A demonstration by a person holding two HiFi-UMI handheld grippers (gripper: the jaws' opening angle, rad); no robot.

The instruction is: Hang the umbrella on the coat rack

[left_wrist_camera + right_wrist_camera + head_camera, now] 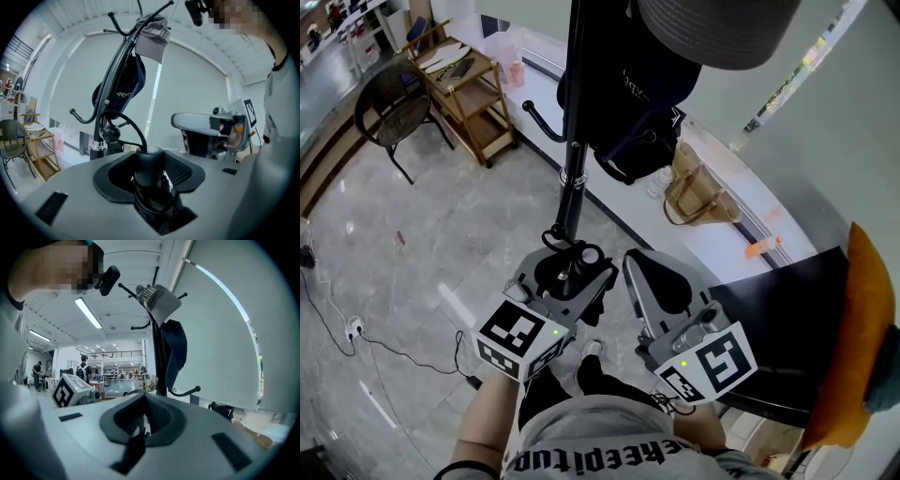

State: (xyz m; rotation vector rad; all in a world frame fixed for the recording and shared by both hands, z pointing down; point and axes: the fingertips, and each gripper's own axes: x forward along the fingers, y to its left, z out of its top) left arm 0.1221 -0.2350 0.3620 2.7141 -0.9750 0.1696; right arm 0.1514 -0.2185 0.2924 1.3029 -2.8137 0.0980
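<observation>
grey marble floor (412,253) spreads below the coat rack (574,141). left tool (150,176) pinches the folded umbrella (149,159), its strap loop (123,119) lifted near a lower hook (71,112) but, as i judge it, not yet hung. right tool (143,420) is pressed together and empty.

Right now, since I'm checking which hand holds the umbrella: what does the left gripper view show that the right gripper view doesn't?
Left only: the umbrella handle clamped between the jaws, a wooden cart, a chair. Right only: jaws shut on nothing, a far hall with people. Both: the coat rack carrying a grey cap.
</observation>
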